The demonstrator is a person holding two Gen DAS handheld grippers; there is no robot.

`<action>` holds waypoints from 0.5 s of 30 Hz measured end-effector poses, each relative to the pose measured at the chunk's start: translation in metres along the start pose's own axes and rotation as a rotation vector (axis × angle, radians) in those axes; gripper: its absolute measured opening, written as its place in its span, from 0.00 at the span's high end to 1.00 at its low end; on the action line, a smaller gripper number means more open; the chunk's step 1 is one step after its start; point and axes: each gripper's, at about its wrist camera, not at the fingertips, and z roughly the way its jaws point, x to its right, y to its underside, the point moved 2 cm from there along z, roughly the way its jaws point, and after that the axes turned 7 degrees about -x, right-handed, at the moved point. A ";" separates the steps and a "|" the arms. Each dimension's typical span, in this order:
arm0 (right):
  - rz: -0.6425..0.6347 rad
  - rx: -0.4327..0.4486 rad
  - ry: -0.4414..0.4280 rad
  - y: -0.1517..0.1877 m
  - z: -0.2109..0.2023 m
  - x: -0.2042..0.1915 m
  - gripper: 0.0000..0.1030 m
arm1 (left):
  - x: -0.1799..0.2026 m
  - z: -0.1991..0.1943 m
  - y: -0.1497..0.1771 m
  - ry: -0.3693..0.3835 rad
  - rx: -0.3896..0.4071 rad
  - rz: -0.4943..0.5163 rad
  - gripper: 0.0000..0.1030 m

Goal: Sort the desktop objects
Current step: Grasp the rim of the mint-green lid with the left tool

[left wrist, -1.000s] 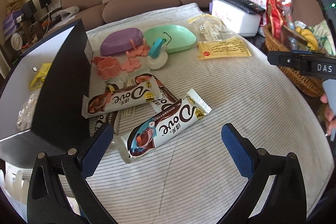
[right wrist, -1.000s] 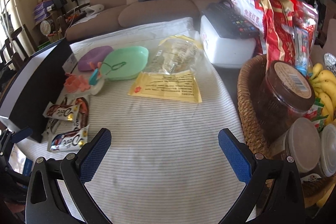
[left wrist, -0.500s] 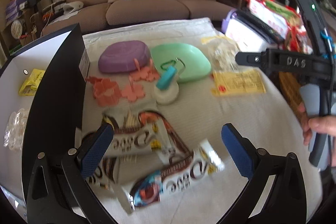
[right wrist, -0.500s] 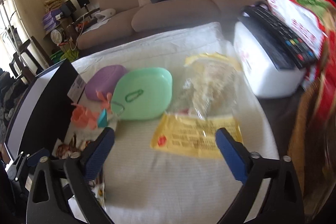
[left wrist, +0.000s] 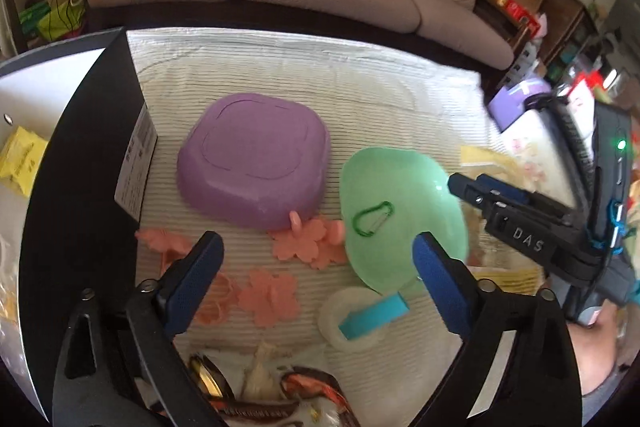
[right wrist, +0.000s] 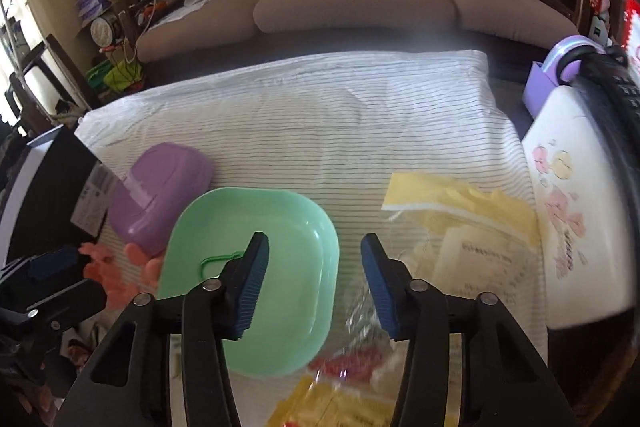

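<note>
A green plastic dish holds a green carabiner on the striped cloth. A purple dish lies upside down to its left. Pink flower hooks and a white tape roll with a blue tab lie in front. My left gripper is open and empty above the flower hooks. My right gripper is open, narrower than before, with its fingers astride the green dish's right rim; it also shows in the left wrist view.
An open black box with yellow packets stands at the left. Chocolate bar wrappers lie at the near edge. A clear bag with yellow paper lies right of the green dish. A white box stands at the far right.
Both grippers have moved forward toward the dishes. The right gripper's jaws have narrowed around the green dish's rim. The chocolate bars have slid to the bottom of the left view.
</note>
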 end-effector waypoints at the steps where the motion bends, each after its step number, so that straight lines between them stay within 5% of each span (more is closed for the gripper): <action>1: -0.010 -0.011 0.024 -0.002 0.007 0.000 0.57 | 0.002 0.005 0.000 -0.012 -0.005 0.017 0.12; 5: -0.050 -0.047 0.056 -0.004 0.026 0.002 0.67 | 0.009 0.026 0.003 -0.046 -0.052 0.056 0.29; 7: -0.070 -0.063 0.043 -0.002 0.032 0.001 0.74 | 0.009 0.036 0.009 -0.034 -0.075 0.057 0.48; 11: -0.137 -0.081 0.040 0.008 0.037 -0.012 0.81 | 0.010 0.046 0.017 -0.008 -0.097 0.045 0.54; 15: -0.108 -0.075 -0.021 0.017 0.026 -0.013 0.82 | 0.009 0.042 0.023 -0.003 -0.109 0.057 0.72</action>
